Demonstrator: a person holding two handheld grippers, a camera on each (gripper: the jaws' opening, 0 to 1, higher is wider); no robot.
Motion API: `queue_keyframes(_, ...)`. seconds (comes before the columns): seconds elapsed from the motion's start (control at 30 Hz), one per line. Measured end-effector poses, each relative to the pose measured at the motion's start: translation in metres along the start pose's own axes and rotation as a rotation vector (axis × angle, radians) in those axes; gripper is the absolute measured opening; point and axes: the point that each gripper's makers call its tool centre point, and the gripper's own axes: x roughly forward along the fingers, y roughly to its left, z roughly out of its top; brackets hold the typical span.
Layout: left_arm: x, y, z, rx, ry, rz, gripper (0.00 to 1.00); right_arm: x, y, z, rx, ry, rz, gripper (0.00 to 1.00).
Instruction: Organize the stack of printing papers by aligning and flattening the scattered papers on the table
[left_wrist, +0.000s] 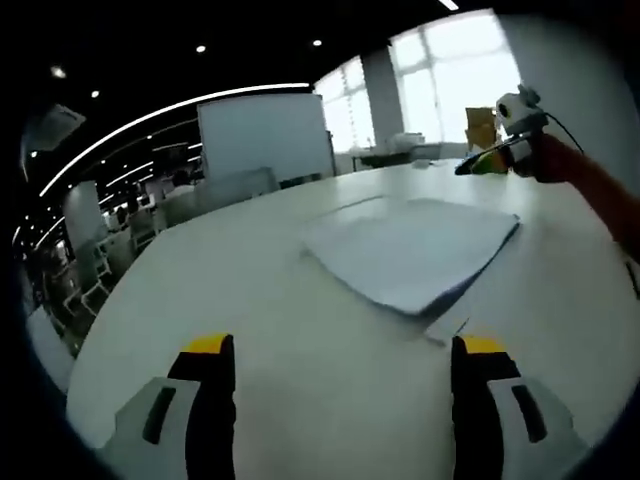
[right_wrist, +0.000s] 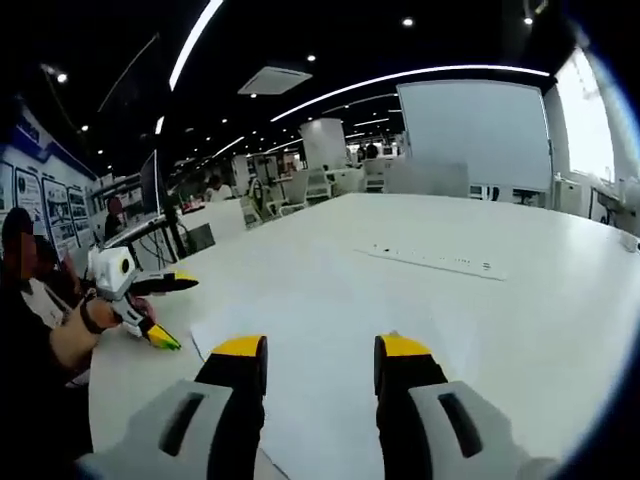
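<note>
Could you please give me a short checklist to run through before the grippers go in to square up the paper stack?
1. Left gripper open: ok, its fingers stand wide apart with only table between them.
2. Right gripper open: ok, nothing sits between its fingers.
3. Paper stack in reach of the left gripper: ok, it lies flat just ahead on the white table.
4. Sheets aligned: not ok, edges are offset at the stack's near corner.
5. Right gripper over the paper: ok, a sheet lies under and ahead of its fingers.
6. Sheets flat with no curl: cannot tell, the left gripper view is too blurred.
</note>
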Motion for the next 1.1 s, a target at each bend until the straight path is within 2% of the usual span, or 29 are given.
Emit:
queue_keyframes(0.13, -0.001, 0.003, 0.002, -0.012, -0.008, 0.019, 0.92, 0.020, -0.001, 0.009, 0.013, -0.007, 0.011, 0.38)
queue_keyframes(0.27, -0.002, 0.000, 0.007, -0.021, -0.016, 0.026, 0.92, 0.038, 0.000, 0.013, 0.016, -0.006, 0.019, 0.38)
queue_keyframes(0.47, -0.001, 0.006, 0.010, -0.021, -0.017, 0.041, 0.92, 0.067, 0.005, 0.017, 0.029, -0.004, 0.040, 0.38)
queue_keyframes(0.77, 0.006, 0.006, 0.004, -0.009, 0.006, 0.047, 0.90, 0.111, 0.001, 0.030, 0.058, -0.025, 0.056, 0.38)
queue_keyframes(0.83, 0.006, 0.007, 0.004, -0.007, 0.006, 0.049, 0.89, 0.123, -0.005, 0.032, 0.075, -0.018, 0.059, 0.38)
queue_keyframes(0.87, 0.006, 0.007, 0.004, -0.006, 0.007, 0.049, 0.89, 0.128, 0.002, 0.033, 0.075, -0.015, 0.061, 0.38)
queue_keyframes(1.0, 0.006, 0.008, 0.004, -0.002, 0.006, 0.047, 0.88, 0.148, 0.000, 0.030, 0.065, 0.015, 0.060, 0.39)
queue_keyframes(1.1, 0.006, 0.010, 0.004, -0.005, 0.008, 0.045, 0.89, 0.154, 0.011, 0.023, 0.063, 0.040, 0.067, 0.42)
